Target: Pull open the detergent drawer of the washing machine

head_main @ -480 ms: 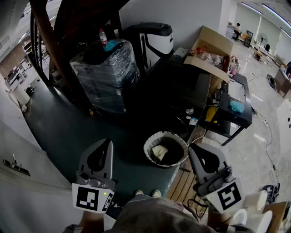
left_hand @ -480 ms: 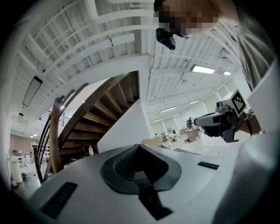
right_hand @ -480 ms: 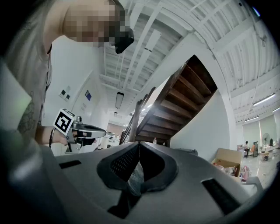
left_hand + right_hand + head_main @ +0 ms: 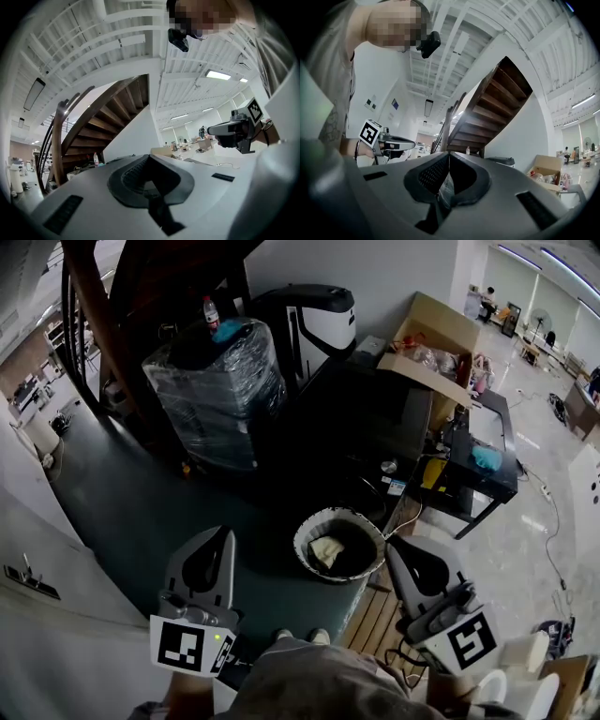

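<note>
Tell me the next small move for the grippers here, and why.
Probably turn to bring the washing machine's drawer into view first. The left gripper and the right gripper are both shut and empty, held near the body. The views ahead show only a bin, a wrapped stack and stairs, no drawer.

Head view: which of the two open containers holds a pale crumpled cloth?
The round dark basket with the pale rim, near the bottom; the brown cardboard box farther back holds other clutter.
</note>
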